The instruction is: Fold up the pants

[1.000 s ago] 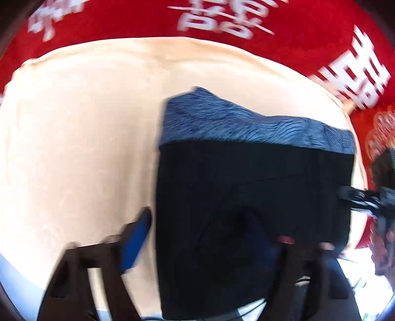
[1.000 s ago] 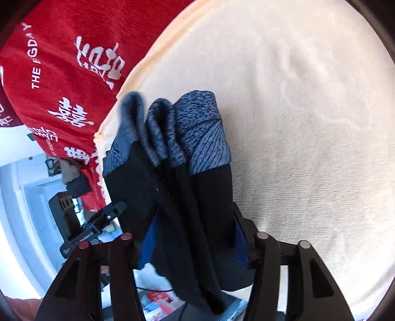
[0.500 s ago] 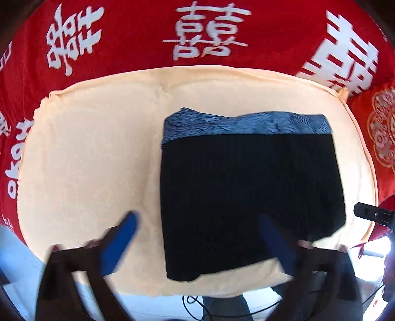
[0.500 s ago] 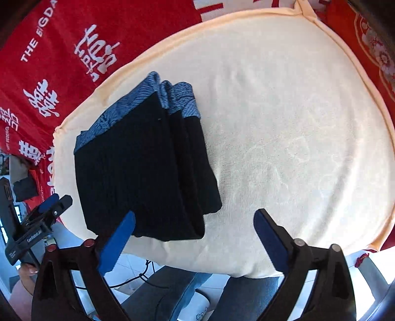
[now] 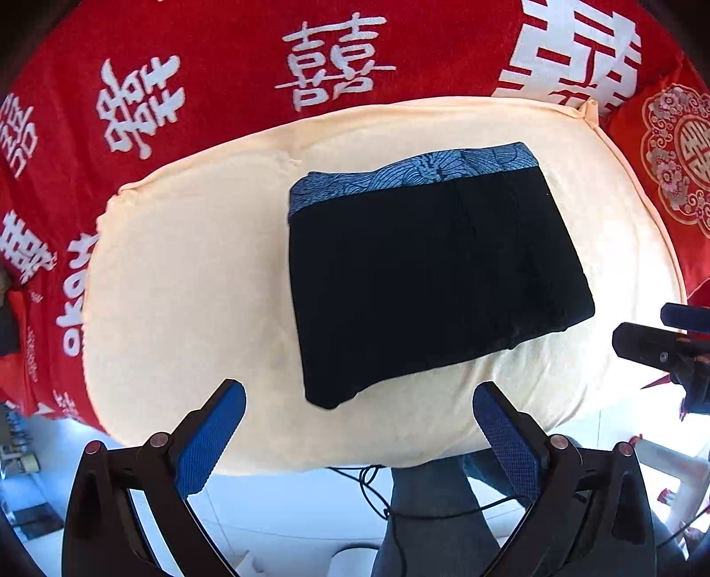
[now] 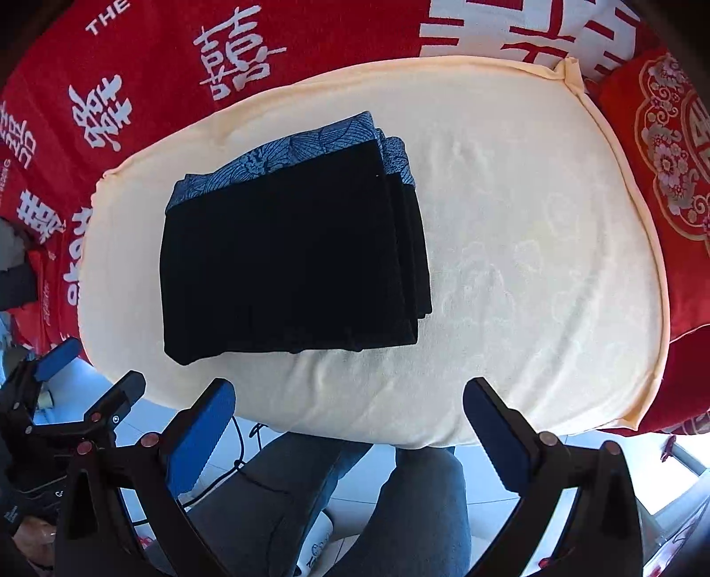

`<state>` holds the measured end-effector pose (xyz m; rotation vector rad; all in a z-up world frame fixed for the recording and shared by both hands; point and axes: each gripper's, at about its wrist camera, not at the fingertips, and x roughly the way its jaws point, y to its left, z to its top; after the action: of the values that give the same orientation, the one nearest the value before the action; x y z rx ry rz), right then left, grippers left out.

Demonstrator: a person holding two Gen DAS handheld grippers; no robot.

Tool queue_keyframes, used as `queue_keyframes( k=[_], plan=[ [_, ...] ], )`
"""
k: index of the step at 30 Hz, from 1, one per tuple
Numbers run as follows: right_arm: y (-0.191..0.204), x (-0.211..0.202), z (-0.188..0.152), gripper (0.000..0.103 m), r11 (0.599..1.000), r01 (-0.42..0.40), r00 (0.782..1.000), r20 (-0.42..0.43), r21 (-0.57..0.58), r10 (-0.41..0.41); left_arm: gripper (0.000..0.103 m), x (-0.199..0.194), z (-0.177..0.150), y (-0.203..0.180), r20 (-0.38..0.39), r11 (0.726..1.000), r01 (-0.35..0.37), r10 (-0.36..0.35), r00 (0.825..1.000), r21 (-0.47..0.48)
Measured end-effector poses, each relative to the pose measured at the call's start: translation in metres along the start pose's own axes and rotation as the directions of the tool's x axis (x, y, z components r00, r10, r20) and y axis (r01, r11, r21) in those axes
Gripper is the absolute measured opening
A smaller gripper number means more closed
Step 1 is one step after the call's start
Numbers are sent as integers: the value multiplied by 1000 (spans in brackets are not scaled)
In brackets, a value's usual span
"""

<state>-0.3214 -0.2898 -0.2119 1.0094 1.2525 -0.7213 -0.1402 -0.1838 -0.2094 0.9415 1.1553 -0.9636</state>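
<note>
1. Both the left hand-held gripper (image 5: 359,428) and the right hand-held gripper (image 6: 348,421) have just been opening; their jaws gape wide and hold nothing.
2. Folded black pants (image 5: 426,284) with a blue patterned waistband (image 5: 412,179) lie flat on a cream pad (image 5: 177,288), apart from both grippers.
3. Right of the pants the pad (image 6: 532,248) is bare up to its seamed edge; its near edge overhangs a person's jeans (image 6: 408,510).
4. Beyond the pants, a red cloth (image 6: 310,26) carries white Chinese characters and "THE".
</note>
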Motion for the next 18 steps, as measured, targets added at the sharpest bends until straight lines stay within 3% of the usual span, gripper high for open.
queue_keyframes(
  k=[8, 13, 18],
  plan=[
    [-4, -30, -15, 103, 999, 18, 1000, 13, -29, -18, 103, -20, -10, -20, -32, 999, -30, 29, 999, -15],
    [3, -31, -19, 103, 997, 60, 998, -16, -48, -60, 103, -28, -15, -28, -40, 999, 6, -7, 999, -33],
    [12, -42, -19, 103, 993, 76, 997, 34, -89, -73, 103, -38, -16, -23, -25, 998, 0, -1, 1000, -55]
  ],
)
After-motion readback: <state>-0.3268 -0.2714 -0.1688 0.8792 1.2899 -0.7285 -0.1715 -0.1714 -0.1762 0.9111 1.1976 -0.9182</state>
